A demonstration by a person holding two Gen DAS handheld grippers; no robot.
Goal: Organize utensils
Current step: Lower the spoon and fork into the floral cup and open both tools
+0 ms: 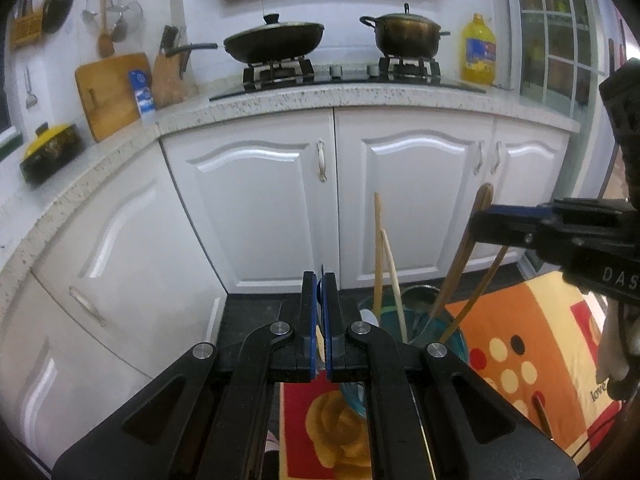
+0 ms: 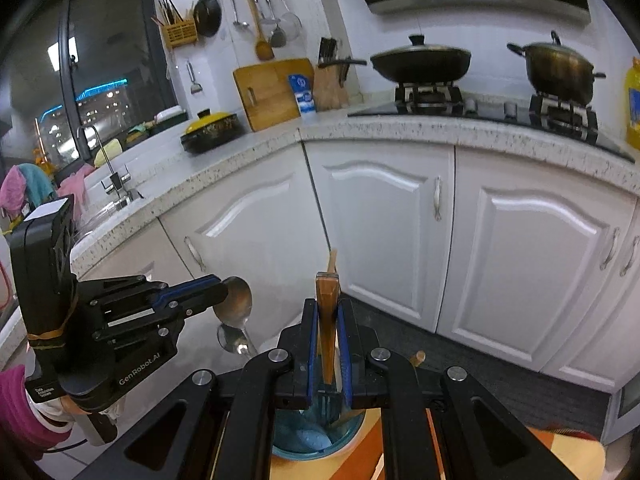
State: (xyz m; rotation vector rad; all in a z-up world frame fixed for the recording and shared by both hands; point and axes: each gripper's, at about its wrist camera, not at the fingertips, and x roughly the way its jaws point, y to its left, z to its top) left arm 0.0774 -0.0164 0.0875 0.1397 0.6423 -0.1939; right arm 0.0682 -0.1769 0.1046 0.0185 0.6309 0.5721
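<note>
Left wrist view: your left gripper (image 1: 320, 312) has its jaws drawn almost together, with only a thin blue-lined slit between them, and they pinch the handle of a metal spoon (image 2: 236, 300); in the right wrist view that spoon's bowl juts out past the fingertips of the left gripper (image 2: 218, 290), and a second spoon bowl (image 2: 234, 340) shows just below it. Whether the second spoon is held too, you cannot tell.

Right wrist view: your right gripper (image 2: 328, 320) is closed on a flat wooden handle (image 2: 327, 320), which stands upright between the blue pads (image 2: 311, 344). From the left wrist view the right gripper (image 1: 486, 224) reaches in from the right edge and grips the top of a wooden spatula (image 1: 460, 256) that leans out of the teal container (image 1: 452, 338).

The teal container stands on an orange-patterned cloth (image 1: 532, 344), near its far left corner, directly below both tools. In it stand two pale chopsticks (image 1: 384, 276), the wooden spatula and a thin curved wooden stick (image 1: 480, 292); a white spoon (image 1: 368, 316) lies at its left rim.

Background: the worktop (image 1: 360, 98) carries a lidded wok (image 1: 274, 40) and a pot (image 1: 406, 34) on the hob along its far edge, an oil bottle (image 1: 478, 50) at the right end, and a cutting board (image 1: 112, 92) in the left corner
</note>
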